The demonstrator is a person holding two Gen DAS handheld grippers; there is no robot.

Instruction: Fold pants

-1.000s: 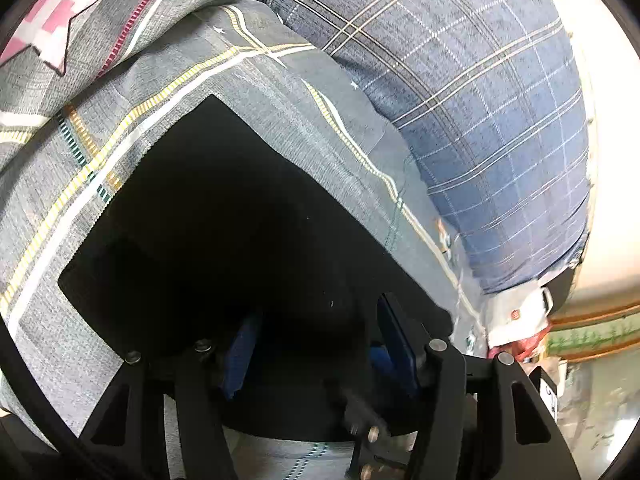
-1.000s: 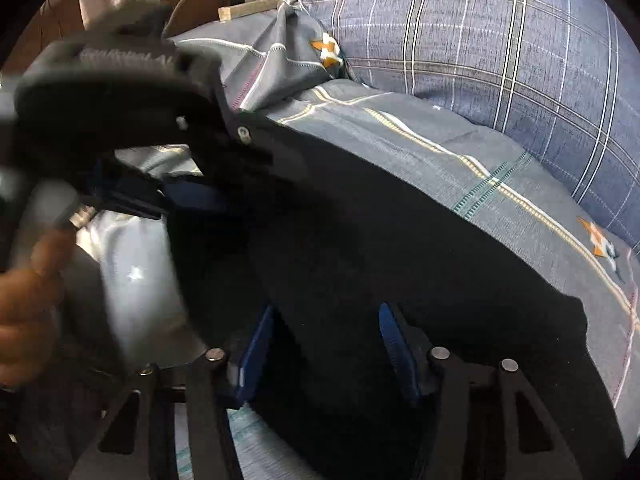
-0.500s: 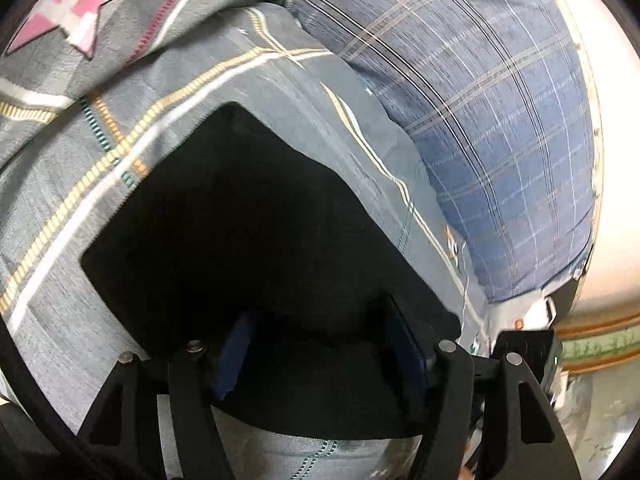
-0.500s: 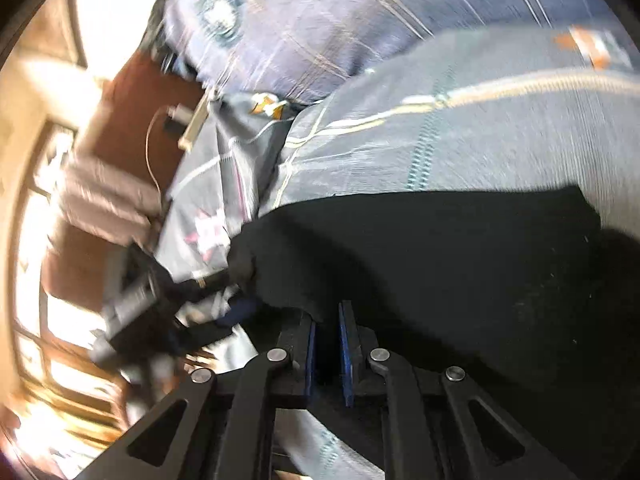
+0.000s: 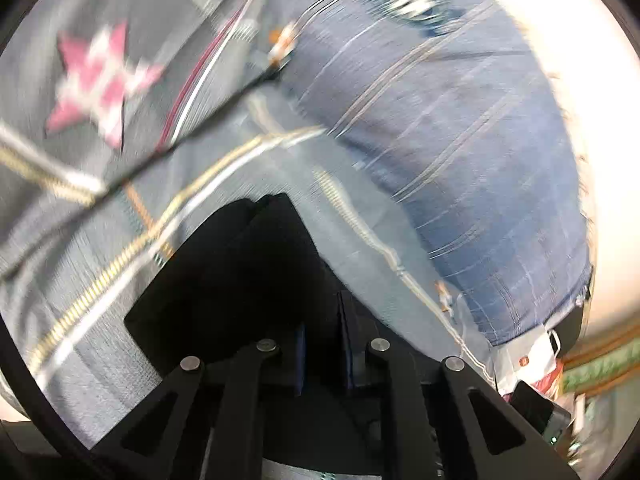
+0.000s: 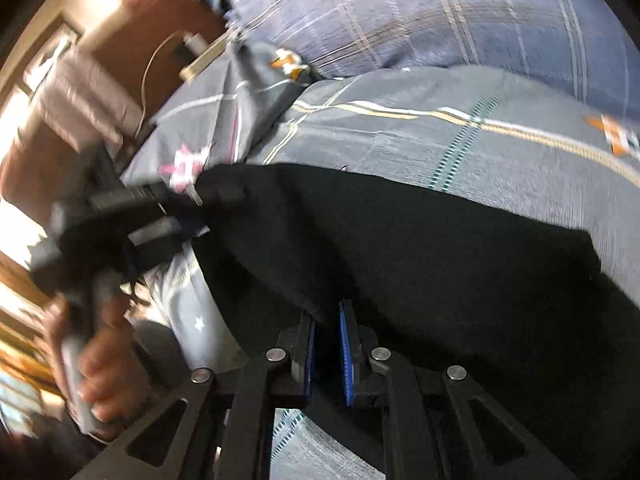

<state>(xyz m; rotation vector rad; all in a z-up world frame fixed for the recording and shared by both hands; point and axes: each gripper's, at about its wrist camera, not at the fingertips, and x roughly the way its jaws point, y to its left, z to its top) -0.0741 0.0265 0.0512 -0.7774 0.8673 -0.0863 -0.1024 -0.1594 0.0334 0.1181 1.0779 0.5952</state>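
1. The black fabric pants [image 6: 420,256] lie spread across a grey bedcover with yellow, white and teal stripes [image 6: 460,140], their dark cloth filling the lower right of the right wrist view.
2. The right gripper [image 6: 325,344] has its blue-padded fingers [image 6: 347,360] drawn close together on the near edge of the pants — clenched on the cloth, with only a narrow slot between the pads.
3. In the left wrist view, the left gripper [image 5: 322,354] shows its two fingers close together over black fabric; the pants [image 5: 256,280] rise in front of it to a folded peak. It appears clamped on the cloth, though the dark-on-dark blur hides the exact contact.
4. Seen from the right wrist view, the left gripper [image 6: 160,216] reaches the far left end of the pants, and the person's left hand [image 6: 96,364] grips its handle below, blurred.
5. A blue plaid pillow with a round crest [image 5: 460,140] lies just beyond the pants, touching the bedcover — it shows in the right wrist view too [image 6: 440,12].
6. A second grey cushion with a pink-and-white star [image 5: 100,80] sits to the left of the pillow.
7. A dark wooden headboard [image 6: 132,44] stands behind the bedding, with a white cable and plug [image 6: 188,44] against it.
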